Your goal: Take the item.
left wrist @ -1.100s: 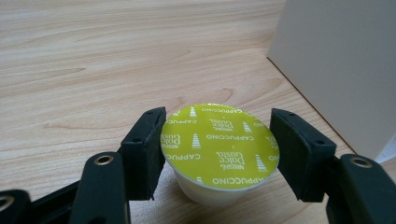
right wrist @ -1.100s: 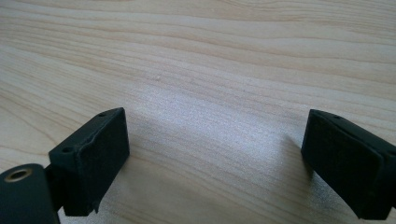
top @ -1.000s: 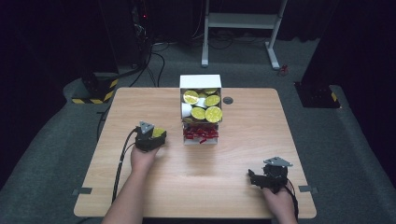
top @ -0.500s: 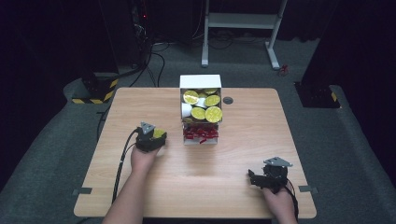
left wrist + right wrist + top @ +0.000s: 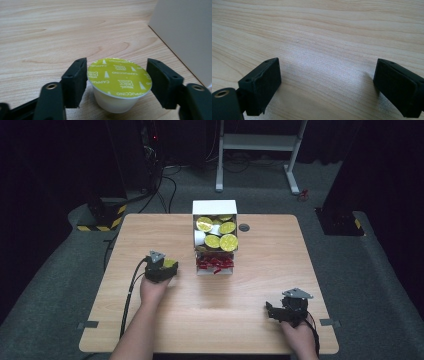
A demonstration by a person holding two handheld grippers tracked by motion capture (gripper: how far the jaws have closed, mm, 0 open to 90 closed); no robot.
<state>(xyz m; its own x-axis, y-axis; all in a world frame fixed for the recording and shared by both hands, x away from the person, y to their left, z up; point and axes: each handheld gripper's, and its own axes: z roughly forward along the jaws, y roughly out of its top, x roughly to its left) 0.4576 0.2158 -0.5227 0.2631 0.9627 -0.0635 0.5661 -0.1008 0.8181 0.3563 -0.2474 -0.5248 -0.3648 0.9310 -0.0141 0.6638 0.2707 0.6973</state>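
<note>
Left claw (image 5: 117, 82), jaws just opening, brackets a standing capsule (image 5: 119, 83), barely clear; right claw (image 5: 327, 87) gapes empty

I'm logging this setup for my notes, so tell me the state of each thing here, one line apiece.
Left gripper: jaws have just been opening, astride the coffee capsule, a slight gap on the right side.
Coffee capsule: upright on the table, yellow-green foil lid sealed.
Right gripper: jaws open, nothing between them, low over the table.
White box: open, holding more capsules.
Table: bare wood around the box.
</note>
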